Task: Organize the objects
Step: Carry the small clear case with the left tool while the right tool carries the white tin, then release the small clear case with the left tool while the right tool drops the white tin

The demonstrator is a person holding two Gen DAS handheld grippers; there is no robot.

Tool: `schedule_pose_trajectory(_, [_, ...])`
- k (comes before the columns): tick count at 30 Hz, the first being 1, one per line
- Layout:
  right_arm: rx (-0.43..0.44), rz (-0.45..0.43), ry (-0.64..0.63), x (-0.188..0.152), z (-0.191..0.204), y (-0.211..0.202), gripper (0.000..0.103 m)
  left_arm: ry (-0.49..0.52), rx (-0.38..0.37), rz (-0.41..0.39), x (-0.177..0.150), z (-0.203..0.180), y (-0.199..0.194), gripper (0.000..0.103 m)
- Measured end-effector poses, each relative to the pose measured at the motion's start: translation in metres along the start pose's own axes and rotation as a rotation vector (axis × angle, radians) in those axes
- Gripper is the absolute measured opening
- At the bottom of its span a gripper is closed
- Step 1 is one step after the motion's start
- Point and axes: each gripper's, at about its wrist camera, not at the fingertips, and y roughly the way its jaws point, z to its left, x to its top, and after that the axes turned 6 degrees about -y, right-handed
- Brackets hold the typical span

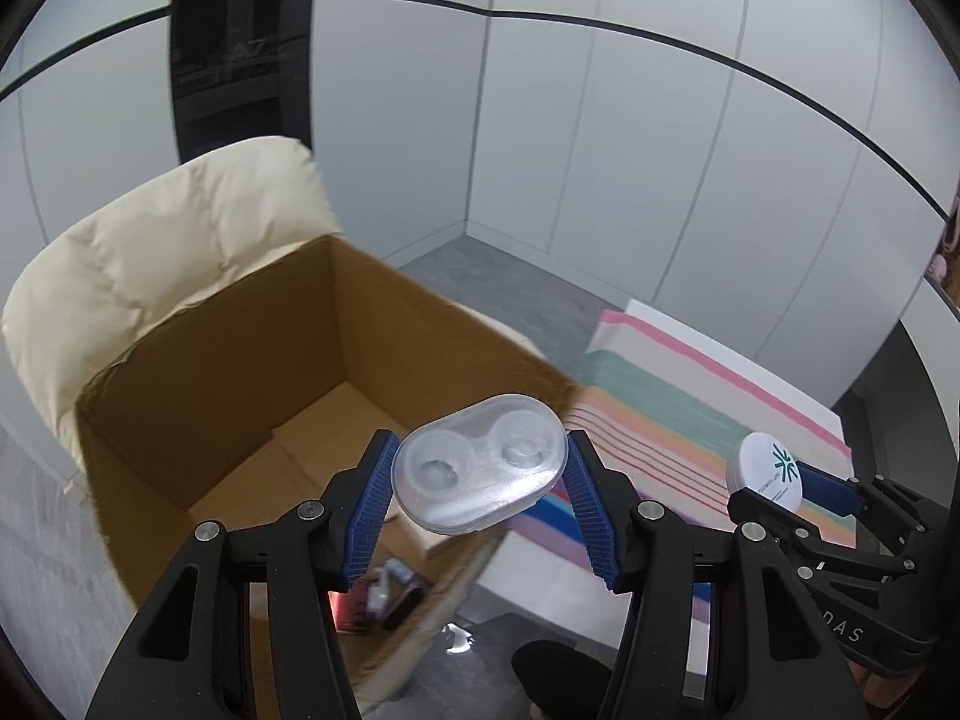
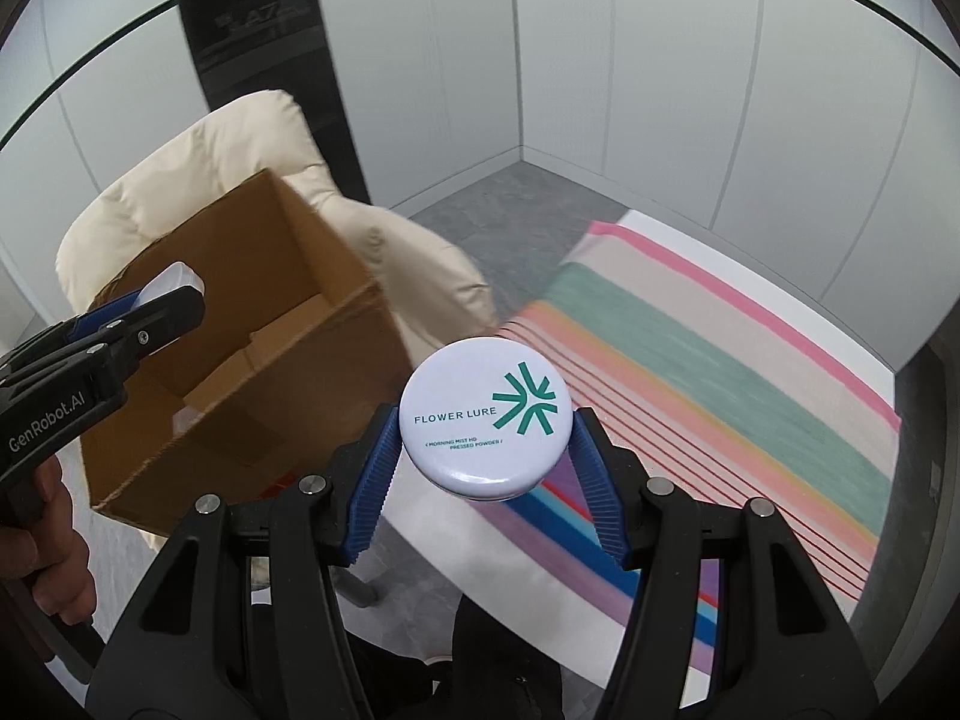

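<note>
My left gripper (image 1: 480, 474) is shut on a clear plastic contact lens case (image 1: 480, 471) and holds it above the near right edge of an open cardboard box (image 1: 198, 384). My right gripper (image 2: 486, 432) is shut on a round white powder compact (image 2: 485, 423) printed "FLOWER LURE", held in the air between the cardboard box (image 2: 324, 312) and a striped cloth (image 2: 720, 372). The compact also shows at the right of the left wrist view (image 1: 765, 471). The left gripper with the case (image 2: 171, 282) shows at the left of the right wrist view, over the box.
The box sits on a cream padded chair (image 1: 150, 252). A few small items (image 1: 390, 591) lie in the box's near corner. The striped cloth (image 1: 690, 414) covers a white table to the right. Grey floor and white wall panels lie behind.
</note>
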Motion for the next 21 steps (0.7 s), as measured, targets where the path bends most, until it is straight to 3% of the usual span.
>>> schedule_pose_trajectory(21, [0.099,-0.007,-0.142,0.021,0.098,0.015,0.06,-0.101,0.103,-0.012,-0.004,0.086,-0.018,0.057])
